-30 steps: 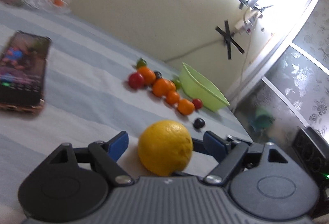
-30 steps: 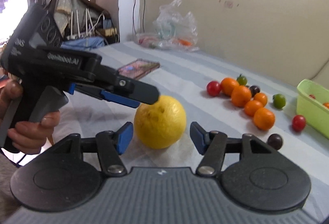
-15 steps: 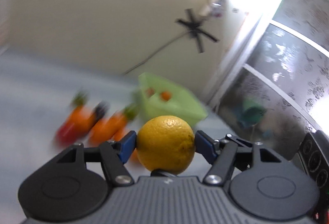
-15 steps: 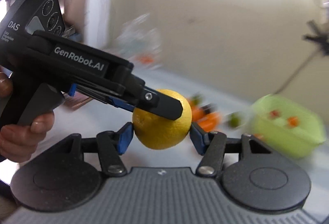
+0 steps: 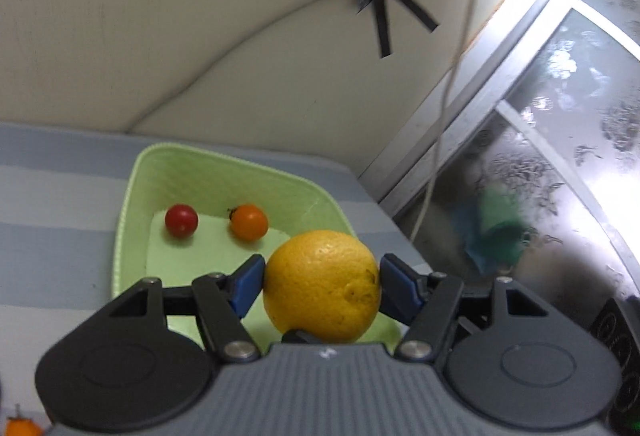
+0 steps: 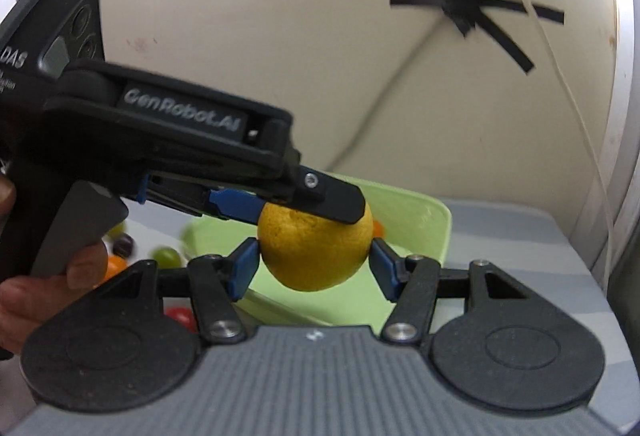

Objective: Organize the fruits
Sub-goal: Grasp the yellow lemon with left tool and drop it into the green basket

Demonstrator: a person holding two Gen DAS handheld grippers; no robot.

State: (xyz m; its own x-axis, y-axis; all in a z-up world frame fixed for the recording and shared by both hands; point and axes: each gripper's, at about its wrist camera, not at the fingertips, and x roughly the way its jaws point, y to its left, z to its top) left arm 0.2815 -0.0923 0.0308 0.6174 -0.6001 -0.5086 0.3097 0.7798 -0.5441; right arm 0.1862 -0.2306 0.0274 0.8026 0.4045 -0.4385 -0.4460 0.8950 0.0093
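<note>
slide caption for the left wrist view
Left tongs hold a round yellow citrus fruit above a light green plastic basket.

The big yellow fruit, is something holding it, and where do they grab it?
Both grippers hold the yellow fruit. The left gripper pinches its two sides at the middle, and the right gripper pinches its sides too, crosswise, above the green basket.

The orange (image 5: 322, 286) has a matt, pebbled rind with a small dark scar. Beside it, the left gripper (image 5: 322, 282) shows blue rubbery-looking pads (image 5: 248, 282) on matt black plastic links with bright metal rivets; its grey body is ribbed. Behind the orange, the bowl (image 5: 132, 196) is pale green plastic with a finely textured, dull wall. Inside the bowl, the tomatoes (image 5: 181, 220) are smooth and glossy. Under the bowl, the cloth (image 5: 60, 204) is striped, soft and matt.
</note>
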